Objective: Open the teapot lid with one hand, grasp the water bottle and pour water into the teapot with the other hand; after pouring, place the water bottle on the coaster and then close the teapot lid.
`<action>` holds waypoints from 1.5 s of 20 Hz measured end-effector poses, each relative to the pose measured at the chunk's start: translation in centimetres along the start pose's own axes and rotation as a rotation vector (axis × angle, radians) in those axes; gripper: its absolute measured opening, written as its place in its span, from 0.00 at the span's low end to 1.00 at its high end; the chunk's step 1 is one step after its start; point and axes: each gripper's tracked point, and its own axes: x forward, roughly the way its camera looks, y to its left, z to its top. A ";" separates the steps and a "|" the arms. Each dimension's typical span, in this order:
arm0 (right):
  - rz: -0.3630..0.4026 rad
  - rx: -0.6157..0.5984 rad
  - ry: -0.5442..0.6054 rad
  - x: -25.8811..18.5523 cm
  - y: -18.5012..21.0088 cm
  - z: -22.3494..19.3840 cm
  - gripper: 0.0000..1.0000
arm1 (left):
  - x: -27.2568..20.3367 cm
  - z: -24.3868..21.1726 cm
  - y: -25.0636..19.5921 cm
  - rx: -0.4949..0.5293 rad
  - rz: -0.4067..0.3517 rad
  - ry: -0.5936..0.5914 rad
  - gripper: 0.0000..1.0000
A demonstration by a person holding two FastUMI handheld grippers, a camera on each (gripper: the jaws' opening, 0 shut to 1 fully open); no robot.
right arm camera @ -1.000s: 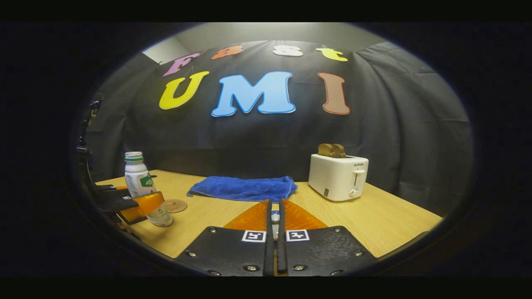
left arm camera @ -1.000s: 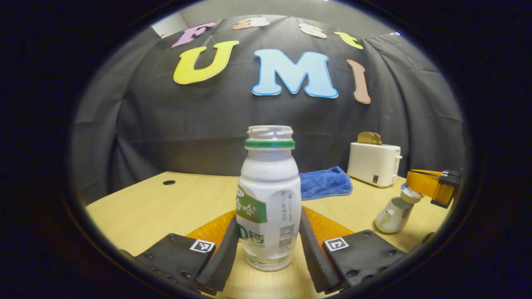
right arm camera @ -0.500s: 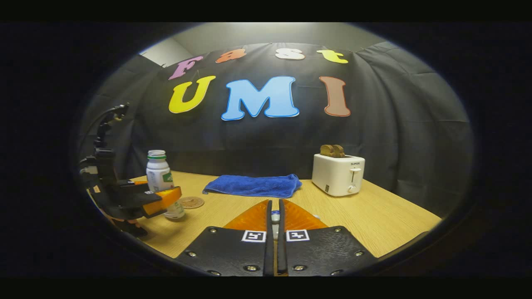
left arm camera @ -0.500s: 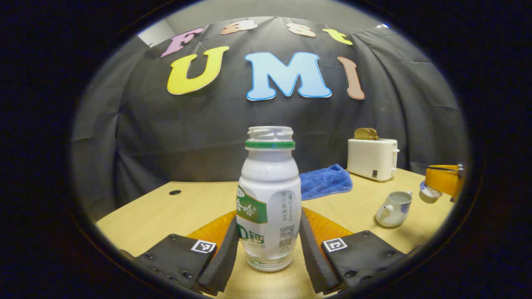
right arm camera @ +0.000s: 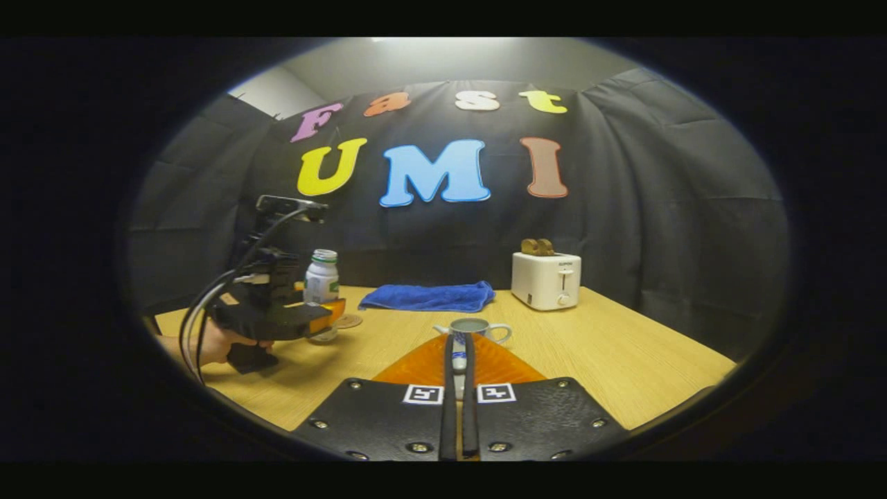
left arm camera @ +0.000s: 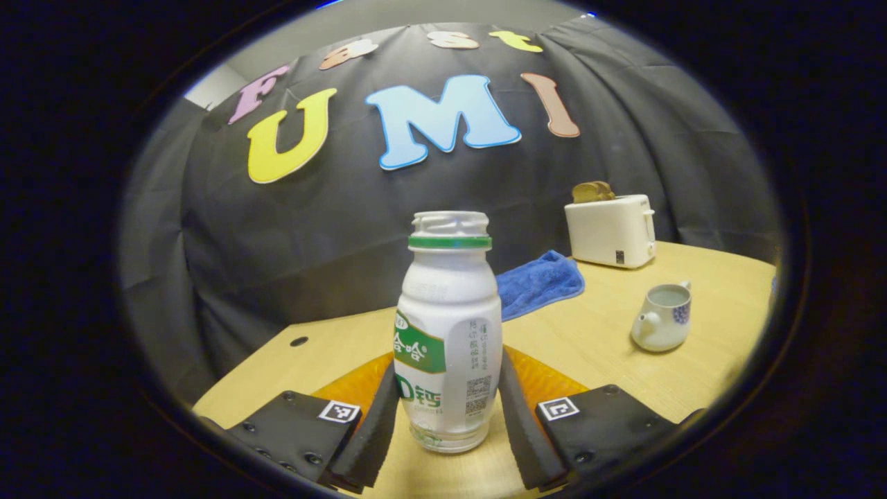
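the left gripper (left arm camera: 447, 416) clamps its fingers on the white plastic water bottle (left arm camera: 448, 326), upright and uncapped for pouring. the right gripper (right arm camera: 459, 360) pinches the small teapot lid (right arm camera: 458, 360), leaving the white ceramic teapot (left arm camera: 662, 317) open on the desk (left arm camera: 610, 346).

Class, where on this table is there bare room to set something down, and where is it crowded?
Free: the wooden table right of the white teapot, in front of the white toaster. Crowded: the left side, with the left tool, white plastic bottle and round coaster.
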 end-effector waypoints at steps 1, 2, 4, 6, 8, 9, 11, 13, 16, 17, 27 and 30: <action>0.001 0.002 -0.001 -0.7 0.0 0.1 0.00 | 0.0 0.2 -0.2 0.030 0.001 -0.002 0.84; 0.003 0.008 0.000 -1.1 0.0 -0.1 0.00 | 0.1 0.3 -0.5 0.060 0.006 -0.002 0.84; 0.002 0.013 0.008 -2.0 -0.1 -0.5 0.04 | 0.2 0.3 -0.8 0.116 0.018 0.010 0.78; -0.003 0.018 0.015 -2.6 -0.5 -1.0 0.00 | 0.5 0.4 -1.6 0.159 0.014 0.018 0.72; -0.008 0.024 0.024 -3.0 -0.8 -1.4 0.00 | 0.8 0.5 -2.3 0.228 0.018 0.029 0.84; -0.012 0.027 0.028 -3.2 -1.0 -1.5 0.00 | 1.0 0.7 -2.6 0.262 0.018 0.030 0.84; -0.019 0.033 0.030 -3.5 -1.4 -1.6 0.04 | 1.2 0.8 -3.3 0.326 0.028 0.032 0.84; -0.025 0.037 0.031 -3.6 -1.8 -1.7 0.00 | 1.4 0.9 -4.4 0.379 0.020 0.030 0.84; -0.037 0.041 0.028 -3.9 -2.5 -1.9 0.04 | 1.7 1.1 -5.8 0.447 0.006 0.032 0.78; -0.040 0.042 0.029 -3.9 -2.7 -1.9 0.03 | 1.8 1.2 -6.2 0.473 0.003 0.035 0.78; -0.039 0.062 0.029 -4.6 -3.5 -2.3 0.04 | 2.8 2.2 -8.7 0.715 0.005 0.024 0.84; -0.039 0.069 0.031 -4.6 -3.8 -2.5 0.03 | 2.9 2.1 -10.2 0.772 -0.014 0.025 0.84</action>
